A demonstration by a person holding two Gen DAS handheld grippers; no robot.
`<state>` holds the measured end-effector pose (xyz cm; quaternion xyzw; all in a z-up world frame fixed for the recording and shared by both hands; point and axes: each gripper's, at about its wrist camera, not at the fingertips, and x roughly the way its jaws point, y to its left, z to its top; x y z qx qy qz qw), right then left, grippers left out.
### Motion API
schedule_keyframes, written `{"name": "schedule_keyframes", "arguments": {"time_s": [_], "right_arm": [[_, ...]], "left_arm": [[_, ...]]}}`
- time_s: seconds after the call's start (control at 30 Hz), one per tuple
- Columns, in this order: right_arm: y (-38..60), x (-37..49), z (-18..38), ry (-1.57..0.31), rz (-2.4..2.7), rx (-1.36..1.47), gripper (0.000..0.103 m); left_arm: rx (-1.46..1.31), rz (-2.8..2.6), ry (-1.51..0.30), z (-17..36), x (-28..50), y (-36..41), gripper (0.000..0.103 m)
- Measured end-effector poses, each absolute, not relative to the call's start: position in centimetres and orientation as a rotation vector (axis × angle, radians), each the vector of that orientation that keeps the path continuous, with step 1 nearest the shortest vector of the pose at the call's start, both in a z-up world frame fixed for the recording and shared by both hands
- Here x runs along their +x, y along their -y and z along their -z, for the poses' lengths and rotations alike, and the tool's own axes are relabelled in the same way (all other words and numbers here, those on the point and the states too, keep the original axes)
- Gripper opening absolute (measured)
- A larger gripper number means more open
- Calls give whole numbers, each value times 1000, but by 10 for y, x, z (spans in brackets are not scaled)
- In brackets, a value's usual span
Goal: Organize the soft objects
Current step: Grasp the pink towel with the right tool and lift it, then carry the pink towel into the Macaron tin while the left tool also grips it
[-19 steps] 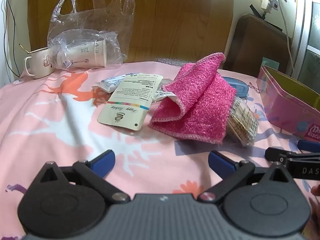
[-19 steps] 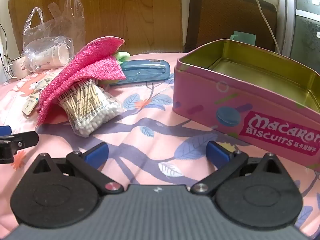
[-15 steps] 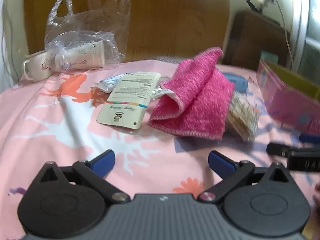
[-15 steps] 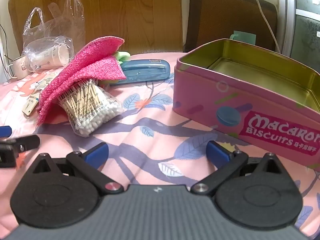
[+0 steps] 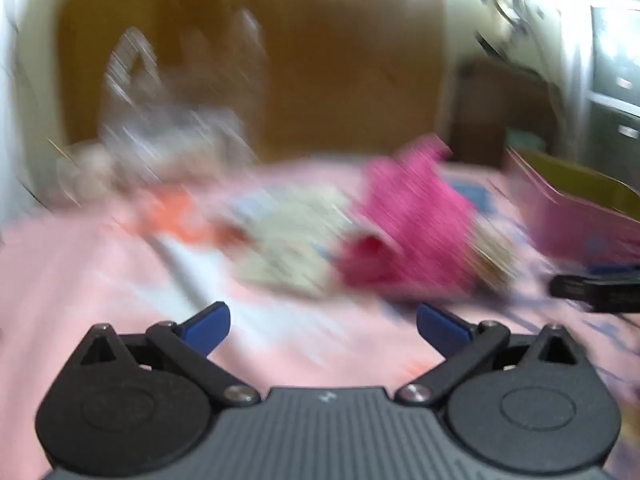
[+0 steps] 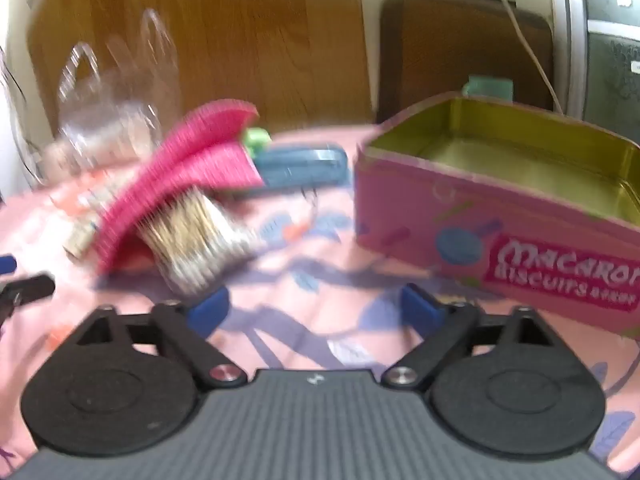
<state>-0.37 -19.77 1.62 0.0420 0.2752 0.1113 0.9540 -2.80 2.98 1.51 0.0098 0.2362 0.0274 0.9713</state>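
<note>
Both views are smeared, so I risk misjudging my reach and snagging the swab bag (image 6: 196, 236) under the cloth (image 6: 188, 168) or knocking the tin (image 6: 496, 216). That rigid, glossy tin sits open at right; the fuzzy pink cloth is draped mid-table, folded and limp. My left gripper (image 5: 322, 322) and right gripper (image 6: 314, 306) are spread wide, pinching nothing.

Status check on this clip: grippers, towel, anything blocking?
Left gripper open, empty. Right gripper open, empty. Pink towel on the table, draped over the swab bag, untouched. Tin open; path clear.
</note>
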Motion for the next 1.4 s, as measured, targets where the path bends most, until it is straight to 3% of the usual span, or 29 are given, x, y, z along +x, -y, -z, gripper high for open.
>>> {"name": "schedule_keyframes", "arguments": {"time_s": [0.27, 0.4, 0.43, 0.47, 0.5, 0.53, 0.77, 0.97, 1.03, 1.4], "right_arm": [[137, 54, -60, -515, -382, 68, 88], [99, 100, -51, -593, -411, 16, 84], [91, 107, -47, -611, -415, 6, 56], [88, 114, -46, -632, -426, 0, 37], [85, 113, -47, -634, -427, 9, 22], [86, 106, -51, -606, -423, 22, 19], [110, 2, -83, -349, -531, 24, 17], [137, -65, -62, -373, -622, -5, 18], [137, -72, -63, -392, -660, -25, 18], [113, -52, -91, -259, -643, -56, 18]], "left_arm": [[-44, -189, -482, -10, -8, -62, 102], [-66, -169, -486, -8, -13, -67, 93], [-77, -167, -497, -6, -10, -70, 90], [-94, -163, -503, -4, -10, -73, 89], [-109, -159, -508, -4, -11, -76, 88], [-126, -154, -511, -4, -11, -79, 88], [-191, -96, -472, -6, -18, -87, 87], [-286, 28, -465, -9, -22, -96, 87], [-320, 106, -496, -10, -22, -94, 83], [-491, 232, -473, -32, -47, -93, 85]]}}
